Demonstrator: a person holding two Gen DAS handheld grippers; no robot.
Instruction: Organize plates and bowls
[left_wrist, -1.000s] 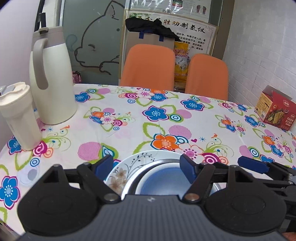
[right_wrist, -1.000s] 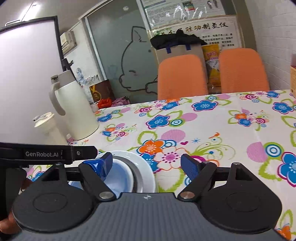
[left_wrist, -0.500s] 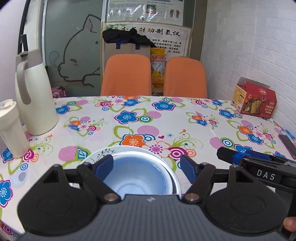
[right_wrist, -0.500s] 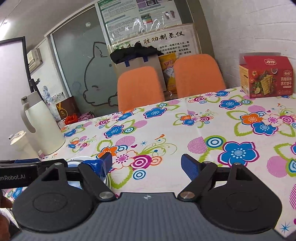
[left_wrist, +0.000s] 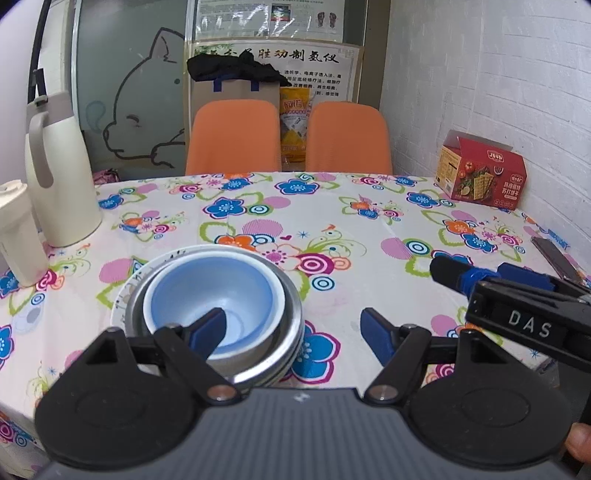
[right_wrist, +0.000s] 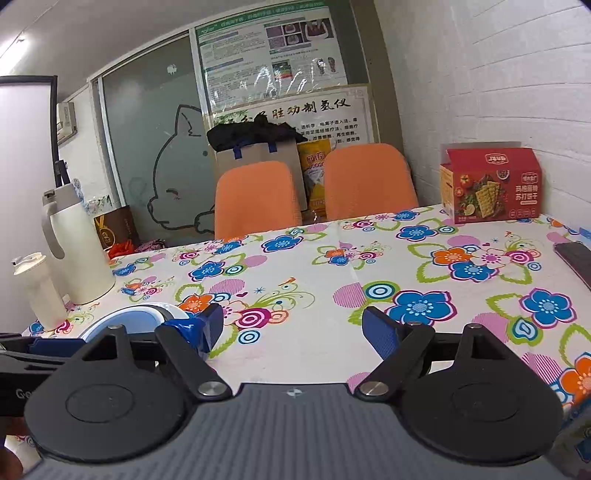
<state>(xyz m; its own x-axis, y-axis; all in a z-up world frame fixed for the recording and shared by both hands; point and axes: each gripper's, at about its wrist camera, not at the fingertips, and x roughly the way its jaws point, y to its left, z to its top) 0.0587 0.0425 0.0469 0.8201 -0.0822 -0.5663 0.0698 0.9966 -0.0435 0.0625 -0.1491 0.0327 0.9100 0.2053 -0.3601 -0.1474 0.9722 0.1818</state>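
Pulled back from the blue bowl (left_wrist: 207, 291), now nested in the metal bowl (left_wrist: 288, 325) on the plate (left_wrist: 122, 299). Left gripper (left_wrist: 293, 330) and right gripper (right_wrist: 291, 328) both spread wide, holding nothing.

**Background clutter, non-task**

Worktop (left_wrist: 369, 236) has a floral cloth. Far left: cream jug (left_wrist: 59, 177) with a white tumbler (left_wrist: 16, 232) just beside it. Far right against the brick wall: red cracker box (left_wrist: 480, 177). Dark phone (left_wrist: 554, 254) near the right edge. Two orange chairs (left_wrist: 232, 138) behind, brown paper bag (left_wrist: 236, 90) beyond them.
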